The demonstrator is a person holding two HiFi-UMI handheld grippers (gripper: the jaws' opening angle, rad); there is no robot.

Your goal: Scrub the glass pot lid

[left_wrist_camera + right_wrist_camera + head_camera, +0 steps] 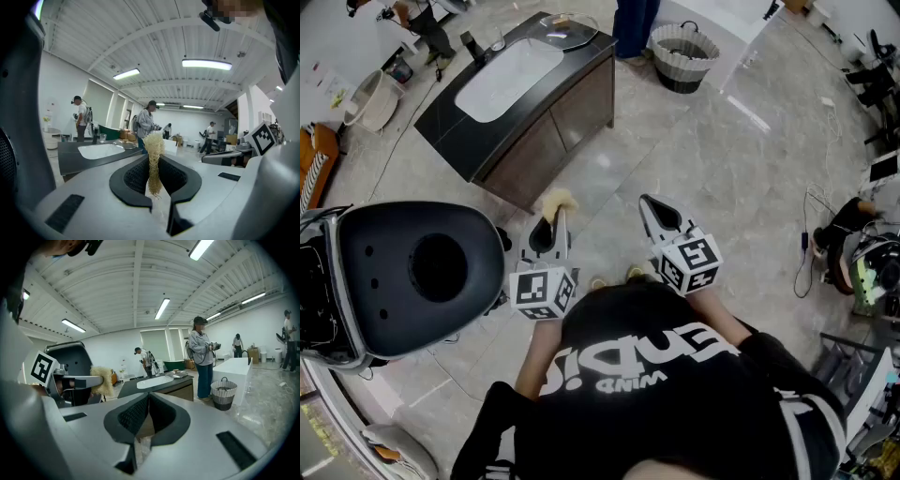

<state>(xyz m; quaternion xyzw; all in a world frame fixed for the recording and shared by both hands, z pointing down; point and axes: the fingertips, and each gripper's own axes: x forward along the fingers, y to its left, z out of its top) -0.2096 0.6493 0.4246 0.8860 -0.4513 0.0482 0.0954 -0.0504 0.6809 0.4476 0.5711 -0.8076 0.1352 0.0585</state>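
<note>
Standing well back from the dark surface, the person holds both grippers out over the tiled floor. The left gripper is clamped on a pale fibrous scrubber, which sticks up from between its jaws. The right gripper is closed on nothing, its jaws meeting. The glass pot lid lies at the far end of the surface, just beside the white sink basin, well apart from both grippers.
</note>
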